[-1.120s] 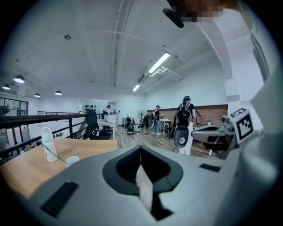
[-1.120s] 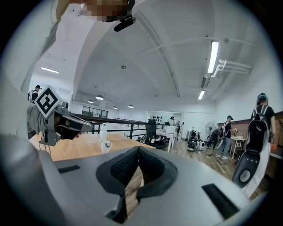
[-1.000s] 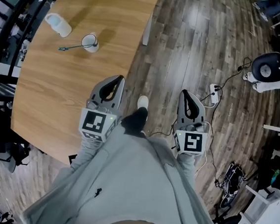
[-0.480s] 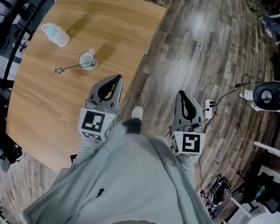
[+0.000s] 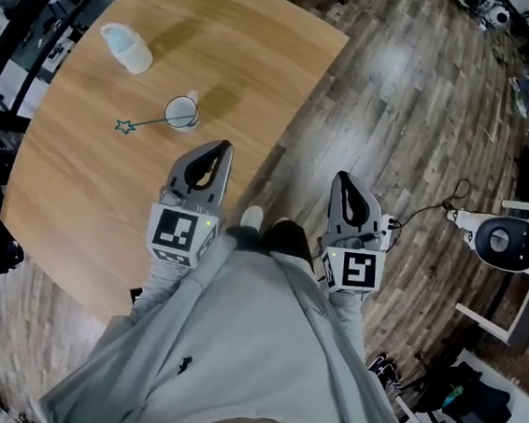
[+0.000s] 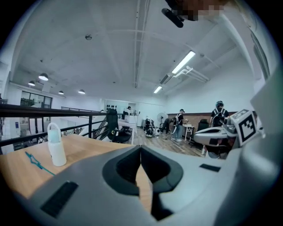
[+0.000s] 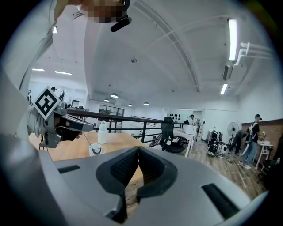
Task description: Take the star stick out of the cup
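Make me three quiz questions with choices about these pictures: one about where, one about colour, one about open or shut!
1. Where is the star stick? A in the cup B on the floor C in a gripper
2. What colour is its star? A red B teal C yellow
3. The left gripper's jaws are: A wide apart B together, empty C clamping the cup
Answers: A, its stem leans in the cup; B, the star looks teal; B, its pads meet with nothing between.
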Tool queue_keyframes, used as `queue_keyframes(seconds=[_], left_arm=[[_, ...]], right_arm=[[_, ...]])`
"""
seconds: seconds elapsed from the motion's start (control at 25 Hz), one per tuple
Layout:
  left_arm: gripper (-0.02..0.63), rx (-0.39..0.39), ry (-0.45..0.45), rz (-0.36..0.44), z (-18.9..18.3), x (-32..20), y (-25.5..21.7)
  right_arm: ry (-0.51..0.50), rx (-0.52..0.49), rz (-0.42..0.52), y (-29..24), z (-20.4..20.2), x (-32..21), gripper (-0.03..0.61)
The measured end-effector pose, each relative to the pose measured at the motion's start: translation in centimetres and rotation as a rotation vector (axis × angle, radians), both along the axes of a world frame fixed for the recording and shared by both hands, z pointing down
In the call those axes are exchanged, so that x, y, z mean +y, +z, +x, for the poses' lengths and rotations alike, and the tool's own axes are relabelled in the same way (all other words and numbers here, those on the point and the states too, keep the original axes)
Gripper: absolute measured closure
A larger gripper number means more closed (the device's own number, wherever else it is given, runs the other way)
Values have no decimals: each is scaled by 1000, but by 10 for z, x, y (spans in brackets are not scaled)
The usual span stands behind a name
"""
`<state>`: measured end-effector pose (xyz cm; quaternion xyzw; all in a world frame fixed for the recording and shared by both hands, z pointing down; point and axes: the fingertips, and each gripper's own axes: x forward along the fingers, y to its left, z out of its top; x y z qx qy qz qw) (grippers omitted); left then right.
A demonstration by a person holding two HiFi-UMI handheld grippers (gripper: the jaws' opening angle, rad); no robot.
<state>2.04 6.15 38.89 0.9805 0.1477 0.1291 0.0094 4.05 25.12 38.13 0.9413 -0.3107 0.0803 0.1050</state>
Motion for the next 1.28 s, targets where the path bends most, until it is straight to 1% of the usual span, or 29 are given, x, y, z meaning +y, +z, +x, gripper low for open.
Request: queue_keyframes(seconds=[0.16,0.32,0.4,0.56,0.76,0.88,0.96,1.08,1.28], left_arm=[[594,-7,-79,1,2,-23,4],[594,9,-177,2,9,-52,3],[594,12,-256,4,9,-69,3],[594,14,-435,5,9,-95,1],[594,24,-615,0,18,-126,-5],[594,27,-769,9,17,-143,-12],[594,23,-860,19,15,-149,-16],[594,16,-963,26,12,-154,-17],[594,7,-1141,35,-12,-166,-18]], right_arm=[[-76,-8,9,4,18,-25,561],[-177,-9,13,8,44,-59,561],[-257,-6,18,8,58,-82,561],[-458,2,10,4,88,-132,561],[-644,2,18,-1,122,-188,561],[-810,4,18,-7,136,-228,561],[-910,1,27,-10,143,-250,561],[-1014,-16,40,-9,150,-274,561],[-1185,-31,54,-7,136,-312,561]])
